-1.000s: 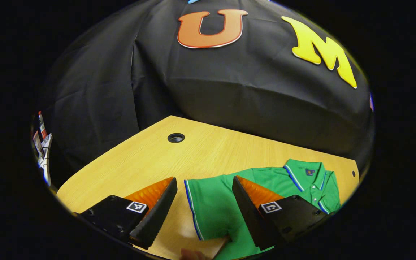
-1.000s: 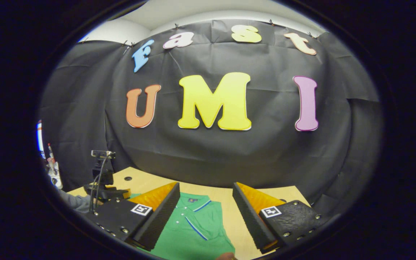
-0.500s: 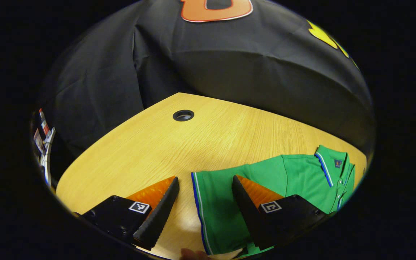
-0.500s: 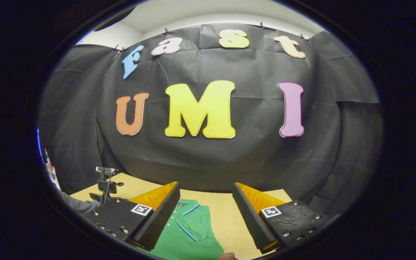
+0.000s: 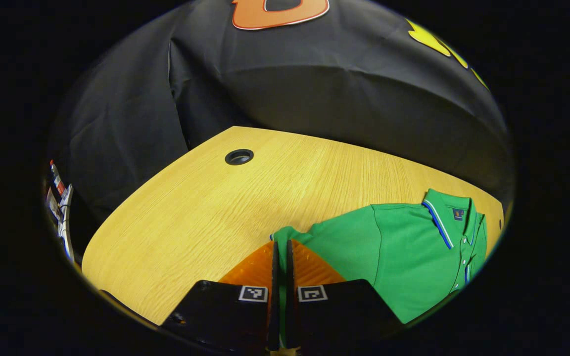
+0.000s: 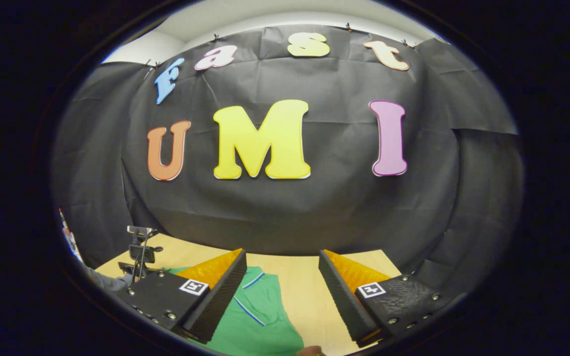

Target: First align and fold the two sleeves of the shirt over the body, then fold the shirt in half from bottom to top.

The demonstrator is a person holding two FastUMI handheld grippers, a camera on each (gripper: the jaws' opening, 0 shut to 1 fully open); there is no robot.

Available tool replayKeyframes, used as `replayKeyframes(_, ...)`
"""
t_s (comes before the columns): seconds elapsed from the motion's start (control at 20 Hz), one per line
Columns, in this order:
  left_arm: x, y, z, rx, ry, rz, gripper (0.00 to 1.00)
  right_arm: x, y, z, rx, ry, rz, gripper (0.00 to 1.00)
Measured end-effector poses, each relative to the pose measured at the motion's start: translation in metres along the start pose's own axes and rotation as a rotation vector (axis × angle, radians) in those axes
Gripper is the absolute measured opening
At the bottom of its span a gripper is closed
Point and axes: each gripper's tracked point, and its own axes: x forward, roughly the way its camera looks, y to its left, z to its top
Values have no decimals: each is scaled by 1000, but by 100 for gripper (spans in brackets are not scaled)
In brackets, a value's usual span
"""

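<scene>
Shirt [image 5: 403, 252]: lies on the tabletop [image 5: 206, 217], collar toward the booth wall.
Cable hole [image 5: 239, 156]: in the tabletop, behind and left of the shirt.
Left gripper [image 5: 280, 247]: at the shirt's left sleeve edge.
Right gripper [image 6: 282, 262]: above the tabletop, shirt below to its left.

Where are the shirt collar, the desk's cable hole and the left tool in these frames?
shirt collar [image 5: 442, 218]: left gripper view, on the striped collar edge.
cable hole [image 5: 239, 156]: left gripper view, on the hole's dark centre in the desk.
left tool [image 5: 280, 249]: left gripper view, between its fingertips, pinching the green sleeve.
</scene>
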Motion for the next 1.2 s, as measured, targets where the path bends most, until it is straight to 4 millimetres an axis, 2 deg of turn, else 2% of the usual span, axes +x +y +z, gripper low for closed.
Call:
replayKeyframes(0.1,0,-4,-2,14,2,-1,4,-1,-4,1,-4,-3,-9,94)
replayKeyframes(0.4,-7,-16,0,-5,3,-21,3,-2,-12,-4,1,3,-21,94)
replayKeyframes(0.5,-12,-23,7,1,-18,-30,3,-4,-13,-2,-1,0,-22,94)
replayKeyframes(0.55,-16,-29,10,16,-27,-40,3,-3,-14,-3,-5,-1,-25,90)
replayKeyframes(0.6,-21,-35,13,35,-38,-46,4,-4,-17,-4,-11,4,-37,94)
replayKeyframes(0.85,-42,-72,24,88,-98,-107,4,-7,-21,-5,-5,-2,-47,94)
replayKeyframes(1.2,-67,-128,31,133,-137,-197,3,-9,-23,-5,-5,-2,-47,94)
